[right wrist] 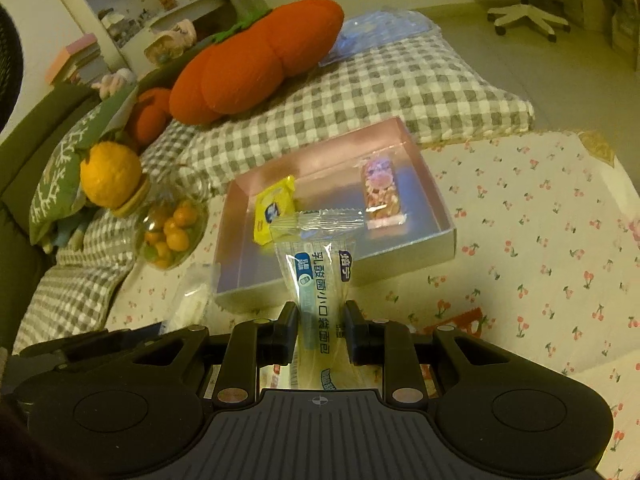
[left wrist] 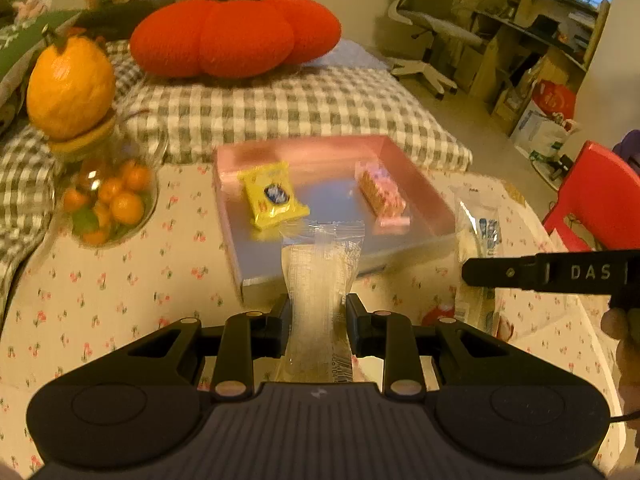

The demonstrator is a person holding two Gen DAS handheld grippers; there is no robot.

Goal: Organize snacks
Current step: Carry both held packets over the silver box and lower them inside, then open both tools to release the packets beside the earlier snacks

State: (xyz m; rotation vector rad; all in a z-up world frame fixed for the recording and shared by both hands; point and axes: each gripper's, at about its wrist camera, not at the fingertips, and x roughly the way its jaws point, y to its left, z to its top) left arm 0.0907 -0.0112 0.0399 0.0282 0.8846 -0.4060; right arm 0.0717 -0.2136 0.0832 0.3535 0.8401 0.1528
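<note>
A shallow pink box (left wrist: 416, 184) (right wrist: 432, 200) lies on the flowered tablecloth. In it lie a yellow snack packet (left wrist: 272, 196) (right wrist: 274, 208) on the left and a pink cereal bar (left wrist: 382, 194) (right wrist: 382, 190) on the right. My left gripper (left wrist: 318, 316) is shut on a clear bread packet (left wrist: 320, 276), held just before the box's near edge. My right gripper (right wrist: 320, 320) is shut on a clear bread packet with blue print (right wrist: 316, 268), also near the box's front edge. The right gripper's finger (left wrist: 552, 272) shows at the right of the left wrist view, with its packet (left wrist: 478, 232).
A glass jar of small oranges (left wrist: 108, 204) (right wrist: 172, 232) with an orange-shaped lid stands left of the box. A checked cushion (left wrist: 304, 108) (right wrist: 360, 80) with a red pumpkin pillow (left wrist: 236, 32) (right wrist: 256, 64) lies behind. A red chair (left wrist: 600, 196) stands at the right.
</note>
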